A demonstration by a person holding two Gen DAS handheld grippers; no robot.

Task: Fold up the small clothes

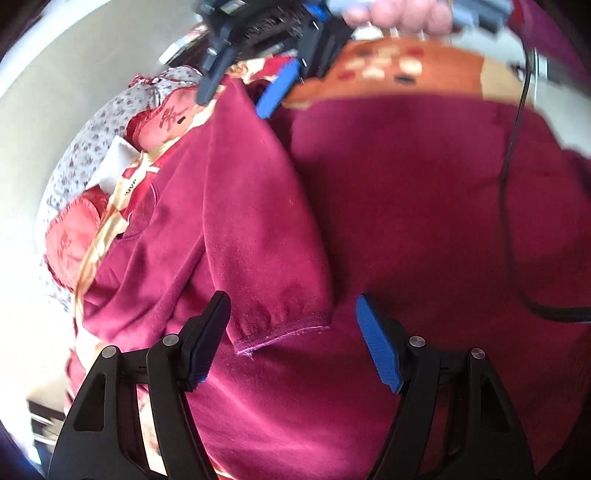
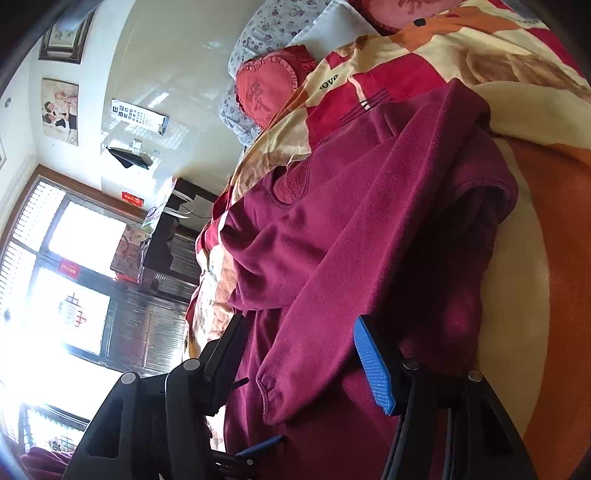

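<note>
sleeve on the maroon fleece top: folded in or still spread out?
Folded in. The cuffed sleeve lies across the maroon fleece top's body, cuff between the open left tongs.

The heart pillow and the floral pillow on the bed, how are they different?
The heart pillow is pinkish red with a frilly edge and a dark character on it; the floral pillow is pale with tiny flowers all over. The heart pillow is smaller and rests against the floral pillow. Both sit at the blanket's edge.
</note>
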